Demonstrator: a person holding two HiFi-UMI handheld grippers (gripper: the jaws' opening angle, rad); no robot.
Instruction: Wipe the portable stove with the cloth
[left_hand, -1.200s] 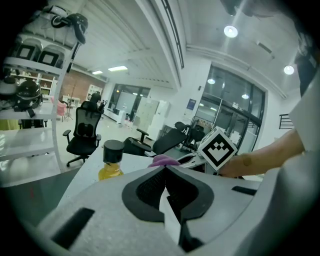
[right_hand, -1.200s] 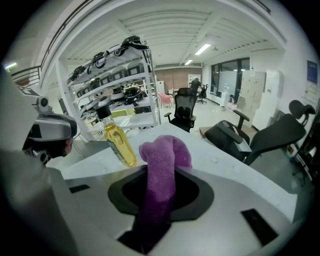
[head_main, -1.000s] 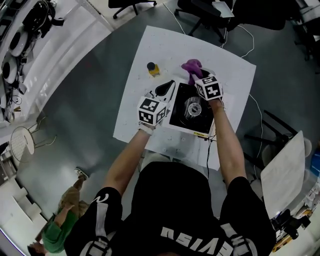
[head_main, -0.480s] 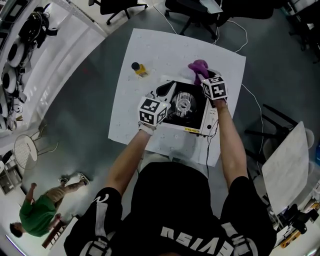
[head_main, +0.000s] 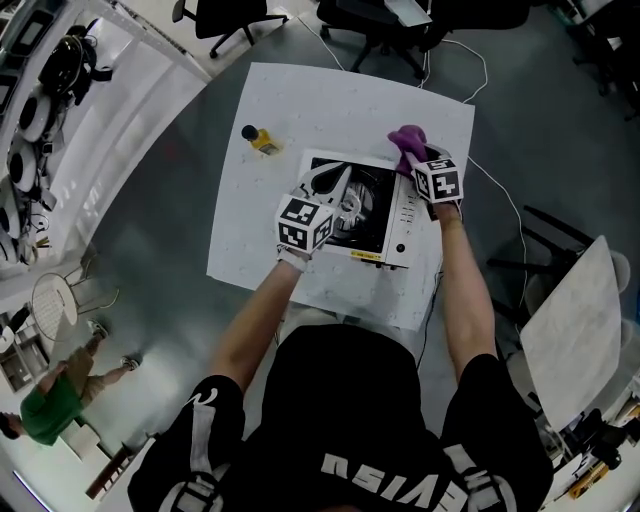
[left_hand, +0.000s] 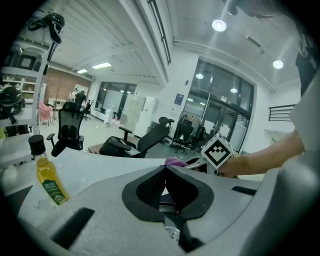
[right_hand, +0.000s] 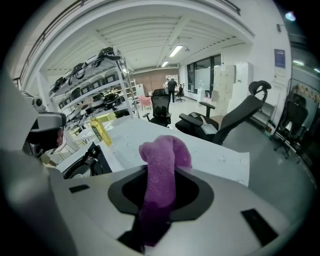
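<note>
The right gripper (right_hand: 161, 186) is clenched on a soft, purple terry cloth (right_hand: 164, 152) whose loose end flops over its jaws; the cloth looks light, limp and grippy, best pinched at a bunched fold, as here; it hangs at the far right corner of the square, white portable stove (head_main: 400, 228) with its black top; the stove seems rigid and may slide; the left gripper (left_hand: 165, 169), jaws together on nothing, hovers over it.

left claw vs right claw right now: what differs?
The left claw has its tips together with nothing visible between them; the right claw is shut on the purple cloth. The left claw sits over the stove's left side; the right claw is at its far right corner. Shared: both are at the stove.
</note>
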